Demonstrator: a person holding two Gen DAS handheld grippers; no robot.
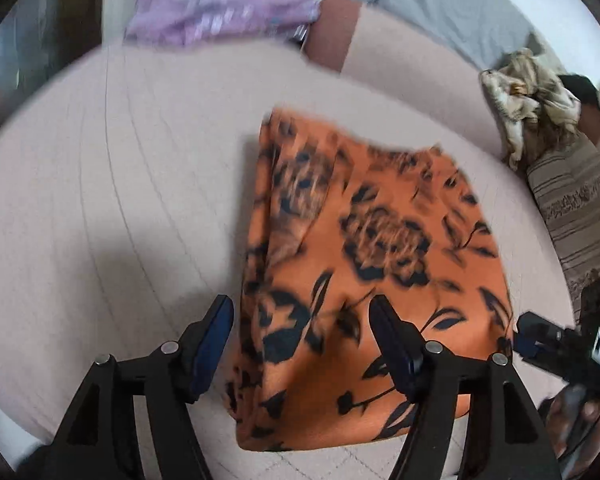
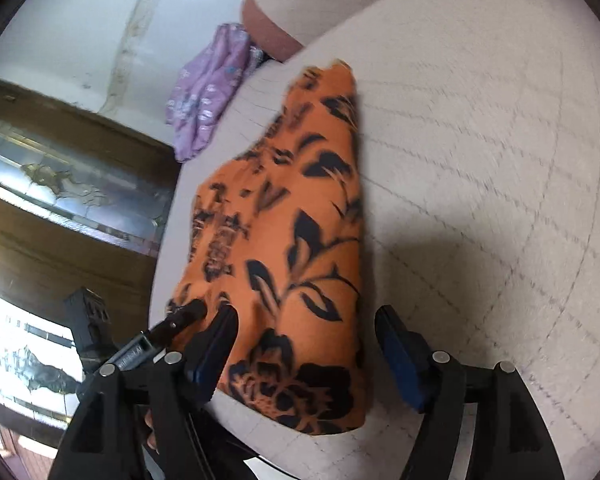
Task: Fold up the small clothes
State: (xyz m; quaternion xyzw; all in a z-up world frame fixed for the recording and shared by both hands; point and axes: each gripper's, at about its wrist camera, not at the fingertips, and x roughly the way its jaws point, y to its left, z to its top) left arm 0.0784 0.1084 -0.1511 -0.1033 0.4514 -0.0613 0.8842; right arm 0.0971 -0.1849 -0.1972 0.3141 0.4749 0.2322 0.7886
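Orange black-flowered folded cloth point(image 1: 364, 276) lies flat on the pale quilted bed point(image 1: 120, 184). Left gripper point(image 1: 302, 320) and right gripper point(image 2: 306, 330) hover just above its near edge, jaws spread, holding nothing.

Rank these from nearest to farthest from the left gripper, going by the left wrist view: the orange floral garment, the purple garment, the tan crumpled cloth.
From the left gripper:
1. Orange floral garment, directly beneath the open fingers.
2. Tan crumpled cloth, off to the right, at the bed's edge.
3. Purple garment, farthest, top left beyond the bed.
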